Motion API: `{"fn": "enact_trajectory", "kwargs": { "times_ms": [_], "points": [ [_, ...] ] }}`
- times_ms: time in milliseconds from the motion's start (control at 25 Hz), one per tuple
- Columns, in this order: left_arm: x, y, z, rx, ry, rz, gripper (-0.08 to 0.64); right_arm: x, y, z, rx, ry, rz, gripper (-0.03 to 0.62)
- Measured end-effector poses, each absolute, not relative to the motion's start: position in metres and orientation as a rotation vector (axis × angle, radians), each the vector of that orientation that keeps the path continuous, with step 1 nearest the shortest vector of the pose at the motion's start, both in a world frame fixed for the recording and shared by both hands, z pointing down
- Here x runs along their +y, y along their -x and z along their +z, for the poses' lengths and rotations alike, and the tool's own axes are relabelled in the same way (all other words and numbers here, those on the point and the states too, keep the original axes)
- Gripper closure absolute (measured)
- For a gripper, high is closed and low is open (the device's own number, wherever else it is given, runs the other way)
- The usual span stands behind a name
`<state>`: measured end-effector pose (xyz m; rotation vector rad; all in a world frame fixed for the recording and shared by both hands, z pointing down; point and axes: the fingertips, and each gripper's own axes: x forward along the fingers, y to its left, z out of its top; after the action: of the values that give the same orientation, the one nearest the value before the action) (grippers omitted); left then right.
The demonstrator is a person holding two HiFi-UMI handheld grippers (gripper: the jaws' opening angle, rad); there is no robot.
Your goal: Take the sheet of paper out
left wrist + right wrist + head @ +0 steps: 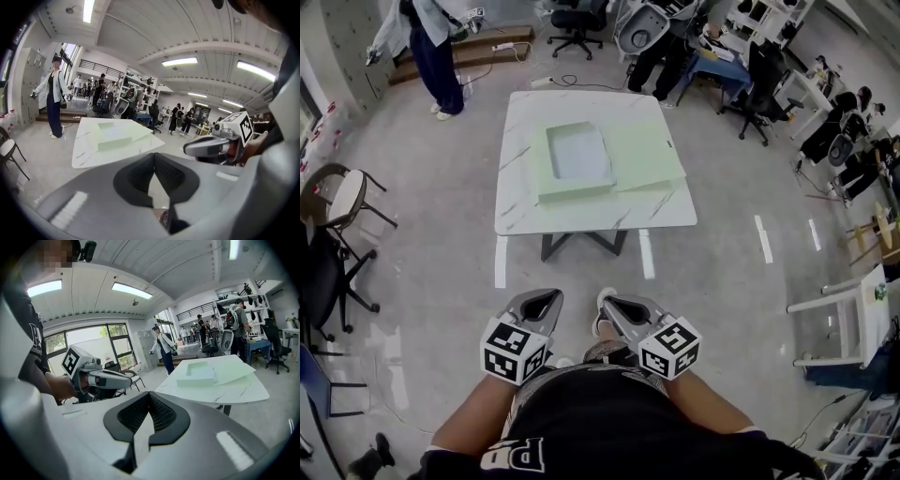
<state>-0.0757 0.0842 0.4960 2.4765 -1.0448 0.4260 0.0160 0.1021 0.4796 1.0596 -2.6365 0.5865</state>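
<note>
Pale, glossy floor (422,281) of a busy workroom, seen from above.

White, marble-veined worktop (581,220) standing well ahead of the person, out of immediate reach.

Flat pale-green panel (647,155) lying on the worktop's right half, touching the box; probably its lid or a folded-out flap.

Shallow pale-green box (574,190), open on top, left of centre on the worktop.

Bluish-white rectangle filling the box's bottom, taken to be the sheet of paper (577,155); lying flat, nothing resting on it.

Left gripper (551,294) and right gripper (611,302) held low and close to the body, side by side, well apart from the worktop. Jaws of each closed tip to tip, with nothing between them, as confirmed in both gripper views.

Handling, as a judgement: light, thin, limp; easily creased or torn, and hard to lift from a flat bottom. Best pinched at a free corner or edge near a box wall, with one gripper steadying the box if needed.
</note>
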Motion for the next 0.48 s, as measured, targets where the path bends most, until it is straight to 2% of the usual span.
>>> {"fn": "enact_trajectory", "kwargs": {
  "times_ms": [480],
  "points": [
    [-0.028, 0.037, 0.479, -1.144, -2.449, 0.405, 0.503, -0.027, -0.050, 0.466, -2.706, -0.972, 0.565, 0.592]
  ]
}}
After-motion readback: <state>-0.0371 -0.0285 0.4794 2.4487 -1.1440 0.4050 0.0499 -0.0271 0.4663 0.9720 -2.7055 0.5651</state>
